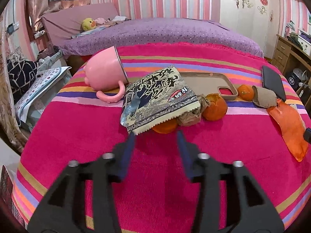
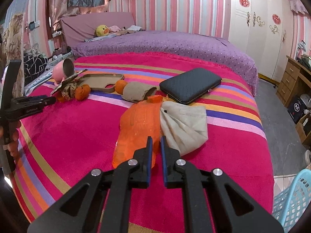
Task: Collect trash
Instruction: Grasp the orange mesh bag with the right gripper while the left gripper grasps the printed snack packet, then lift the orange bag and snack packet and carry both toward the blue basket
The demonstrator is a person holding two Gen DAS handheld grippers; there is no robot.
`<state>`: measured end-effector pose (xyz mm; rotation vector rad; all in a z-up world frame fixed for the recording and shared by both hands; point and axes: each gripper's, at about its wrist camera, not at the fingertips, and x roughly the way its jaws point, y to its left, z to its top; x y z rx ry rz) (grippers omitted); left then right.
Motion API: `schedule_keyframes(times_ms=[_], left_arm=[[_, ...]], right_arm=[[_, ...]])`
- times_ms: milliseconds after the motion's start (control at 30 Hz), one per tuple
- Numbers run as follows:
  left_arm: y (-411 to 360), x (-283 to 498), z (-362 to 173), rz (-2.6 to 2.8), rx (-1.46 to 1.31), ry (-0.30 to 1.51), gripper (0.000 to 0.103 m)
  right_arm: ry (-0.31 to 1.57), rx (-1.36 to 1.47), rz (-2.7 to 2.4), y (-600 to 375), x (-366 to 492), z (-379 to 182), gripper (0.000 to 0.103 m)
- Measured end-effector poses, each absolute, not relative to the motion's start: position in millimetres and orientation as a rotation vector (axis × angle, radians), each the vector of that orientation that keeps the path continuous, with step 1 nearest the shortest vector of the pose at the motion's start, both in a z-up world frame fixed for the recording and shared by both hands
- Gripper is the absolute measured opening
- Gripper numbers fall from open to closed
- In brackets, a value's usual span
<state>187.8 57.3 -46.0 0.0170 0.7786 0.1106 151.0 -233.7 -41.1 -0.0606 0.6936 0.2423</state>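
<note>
While the left gripper (image 1: 156, 134) hangs over the bed's striped blanket (image 1: 77, 132) with its jaws open and nothing between them, a snack bag (image 1: 158, 99) lies just ahead of its tips. The bag is cream and dark blue, printed with large brush-style characters that I cannot read, plus a small red badge whose letters are too small to make out. It leans on an orange (image 1: 165, 127) and a crumpled brown paper (image 1: 189, 117); another peeled orange (image 1: 214, 106) sits beside them. A pink mug (image 1: 105, 77) lies on its side toward the blanket's left edge, touching the bag. Behind are a tan phone case (image 1: 210, 81) and a third orange (image 1: 245, 91).

The right gripper (image 2: 156, 138) has its jaws closed (only a thin gap shows), hovering at an orange plastic bag (image 2: 138, 128) and a beige cloth (image 2: 184, 124); whether it pinches either I cannot tell. A black wallet (image 2: 190, 85) rests farther back.
</note>
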Motion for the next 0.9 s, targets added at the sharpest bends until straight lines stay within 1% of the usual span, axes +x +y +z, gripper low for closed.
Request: schedule_keyframes(times_ms=[133,167,233,267,300,333,367,400,500,533,567,633,767,833,900], left_arm=[[61.3,202.3,-48.7,0.096,-0.009,0.797,0.049],[64.5,207.4,-49.8,0.097,-0.024,0.805,0.049],[69.4,213.3,-50.0,0.096,-0.054,0.806,0.049],[70.8,214.3,-49.8,0.089,-0.062,0.804,0.048],[71.1,214.7,-49.2,0.080,-0.068,0.799,0.044],[70.4,214.7,-48.7,0.064,-0.067,0.794,0.031],[68.8,214.6,-48.7,0.052,-0.060,0.794,0.025],[66.8,213.9,-48.5,0.051,-0.051,0.789,0.024],[61.0,207.8,-43.4,0.055,-0.005,0.753,0.012],[60.5,205.8,-41.7,0.062,0.008,0.743,0.004],[60.7,203.2,-38.9,0.064,0.016,0.732,0.002],[64.2,195.5,-32.3,0.063,0.007,0.715,0.000],[66.9,176.9,-17.4,0.076,0.019,0.673,0.000],[67.7,165.5,-9.5,0.083,0.029,0.645,0.000],[69.9,155.4,-2.9,0.080,0.024,0.626,0.000]], right_arm=[[0.700,-0.039,0.225,-239.8,151.2,-41.9,0.010],[0.701,-0.032,0.221,-241.9,151.3,-42.1,0.013],[0.700,-0.024,0.212,-245.5,150.8,-42.0,0.036],[0.693,-0.022,0.201,-247.1,149.9,-41.4,0.062],[0.684,-0.020,0.189,-248.2,149.0,-40.4,0.071],[0.677,-0.017,0.186,-248.9,148.4,-39.4,0.071],[0.675,-0.013,0.186,-249.8,149.0,-38.5,0.071],[0.675,-0.010,0.186,-251.0,149.4,-38.4,0.071],[0.691,0.007,0.188,-251.5,151.4,-41.0,0.071],[0.694,0.005,0.188,-250.5,151.5,-41.5,0.071],[0.698,-0.003,0.187,-247.8,151.6,-41.8,0.071],[0.704,-0.009,0.191,-244.3,151.8,-42.2,0.071],[0.729,0.000,0.222,-234.7,152.4,-45.3,0.070],[0.734,0.003,0.230,-230.4,152.0,-46.1,0.065],[0.746,0.000,0.250,-224.6,152.3,-47.9,0.054]])
